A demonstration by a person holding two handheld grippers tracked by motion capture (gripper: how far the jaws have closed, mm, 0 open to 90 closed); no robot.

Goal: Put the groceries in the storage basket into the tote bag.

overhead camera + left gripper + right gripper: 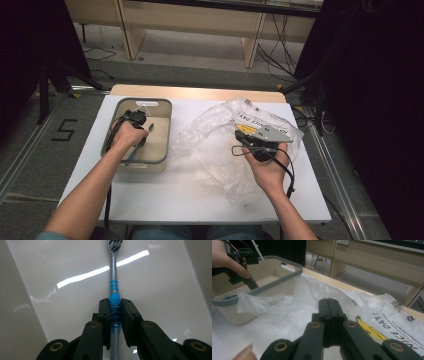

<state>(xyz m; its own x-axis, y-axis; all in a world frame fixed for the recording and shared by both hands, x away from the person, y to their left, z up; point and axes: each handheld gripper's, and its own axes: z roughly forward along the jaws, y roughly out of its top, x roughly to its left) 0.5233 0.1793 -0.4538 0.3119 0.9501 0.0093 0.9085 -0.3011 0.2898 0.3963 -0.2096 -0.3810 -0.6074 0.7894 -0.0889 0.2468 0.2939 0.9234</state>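
Left gripper [115,308] clamps the toothbrush [114,285] by its handle inside the bin [111,125]; right gripper [329,305], jaws closed, pins the plastic bag [294,315].

Grey floor [200,75], wooden furniture [190,20]

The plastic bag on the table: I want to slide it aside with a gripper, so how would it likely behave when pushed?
The plastic bag looks thin and crumpled, so it would probably bunch up rather than slide whole. It seems very light and floppy, likely springing back. The right gripper, jaws shut, rests on it.
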